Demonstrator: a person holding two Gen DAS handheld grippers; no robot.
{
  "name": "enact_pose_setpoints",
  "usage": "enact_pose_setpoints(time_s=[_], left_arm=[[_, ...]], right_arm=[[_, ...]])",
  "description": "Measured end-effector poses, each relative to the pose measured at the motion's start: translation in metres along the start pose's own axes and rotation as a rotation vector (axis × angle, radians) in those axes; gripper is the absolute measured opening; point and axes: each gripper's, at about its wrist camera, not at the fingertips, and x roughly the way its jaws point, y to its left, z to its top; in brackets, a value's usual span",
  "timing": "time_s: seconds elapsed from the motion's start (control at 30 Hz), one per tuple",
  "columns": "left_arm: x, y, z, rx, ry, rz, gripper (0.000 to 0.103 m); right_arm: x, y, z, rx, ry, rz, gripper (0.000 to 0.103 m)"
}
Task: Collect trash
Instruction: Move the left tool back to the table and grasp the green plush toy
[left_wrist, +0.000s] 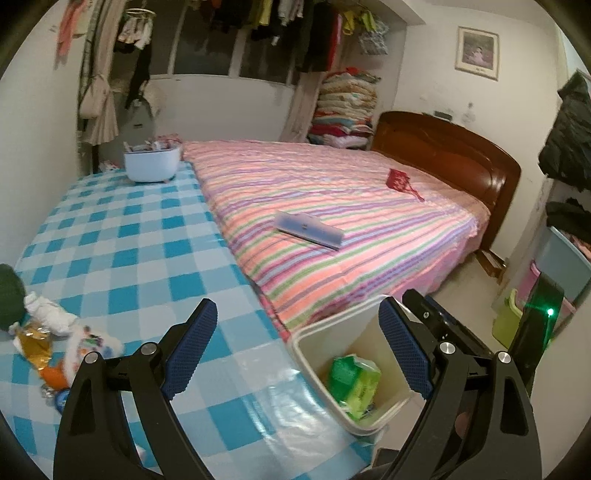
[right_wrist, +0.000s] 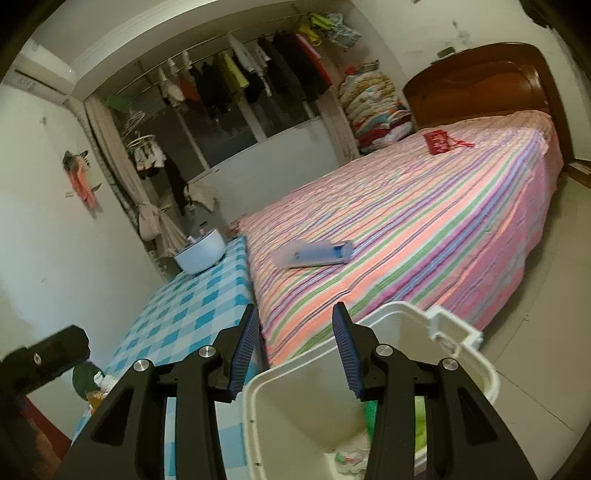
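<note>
The checked table fills the left of my left view, butted against the striped bed along the middle. The bin sits at lower centre, off the table's corner, with a green packet already in it. My left gripper is spread wide and holds nothing; it hangs above the table's edge and the bin. The remaining trash, wrappers and crumpled paper, lies at the lower left of that view, well apart from the bin. My right gripper has its jaws partly apart over the bin's near rim; whether the pads press on the rim I cannot tell. To do this well, I'd swing the left across to the wrappers, come down flat and pinch one piece. The table between is bare, so there's room.
</note>
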Motion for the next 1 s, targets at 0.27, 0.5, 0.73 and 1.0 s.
enact_pose_setpoints(time_s=[0.27, 0.5, 0.73, 1.0], left_arm=[[-0.023, 0.057, 0.006, -0.080, -0.024, 0.142, 0.088], [-0.042, 0.130, 0.005, -0.158, -0.034, 0.357, 0.088], [-0.062, 0.213, 0.007, -0.163, -0.013, 0.576, 0.088], [-0.056, 0.314, 0.010, -0.218, 0.109, 0.694, 0.088]], right_arm=[[0.017, 0.033, -0.012, -0.034, 0.045, 0.060, 0.041], [0.029, 0.062, -0.024, -0.071, 0.084, 0.107, 0.050], [0.044, 0.089, -0.038, -0.096, 0.131, 0.152, 0.056], [0.058, 0.118, -0.055, -0.142, 0.182, 0.191, 0.057]])
